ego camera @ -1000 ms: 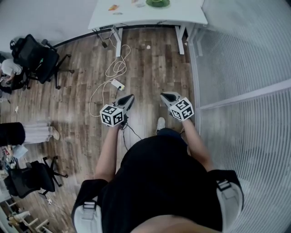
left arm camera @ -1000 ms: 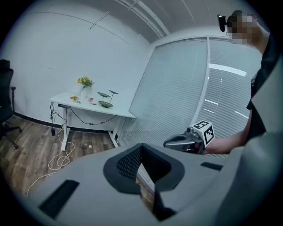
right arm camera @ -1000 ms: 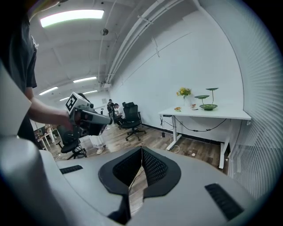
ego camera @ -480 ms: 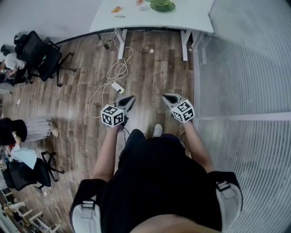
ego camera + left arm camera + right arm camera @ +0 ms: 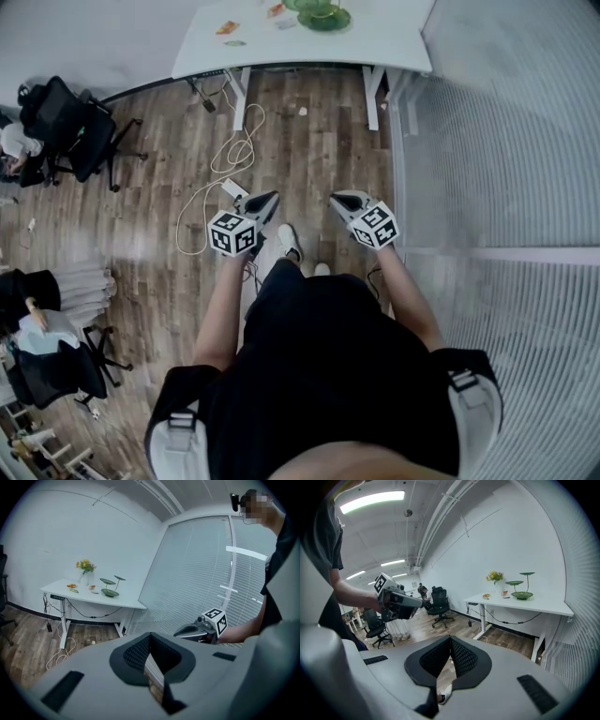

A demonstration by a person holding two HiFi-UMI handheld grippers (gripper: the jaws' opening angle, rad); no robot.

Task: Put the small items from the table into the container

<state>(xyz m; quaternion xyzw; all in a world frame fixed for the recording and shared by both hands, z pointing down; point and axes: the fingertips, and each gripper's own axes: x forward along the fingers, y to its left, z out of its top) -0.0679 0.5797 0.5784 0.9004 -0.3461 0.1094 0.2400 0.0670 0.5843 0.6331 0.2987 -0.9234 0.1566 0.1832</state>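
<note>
The container, a green dish (image 5: 324,19) with leaf-shaped stalks rising from it, stands toward the middle of the white counter (image 5: 375,42) at the top of the head view. It is too far off to tell what lies in it. The small items (image 5: 228,27) lie scattered on the counter's left half, just left of the dish and apart from it, with a vase of yellow flowers (image 5: 85,566) near them. They are too small to make out their long axes or which way they point. Since a second ago the dish sits a little lower in the head view, and a white shoe (image 5: 289,242) has stepped onto the wooden floor (image 5: 309,141) between the tools, where another shoe showed further right. Both tools have kept the same pose, side by side and well short of the counter. The left tool (image 5: 267,199) is clenched with nothing in its jaws, and the right tool (image 5: 339,198) is likewise clenched and empty. A white cable (image 5: 225,159) trails over the floor, and slatted blinds (image 5: 506,141) line the right side.
</note>
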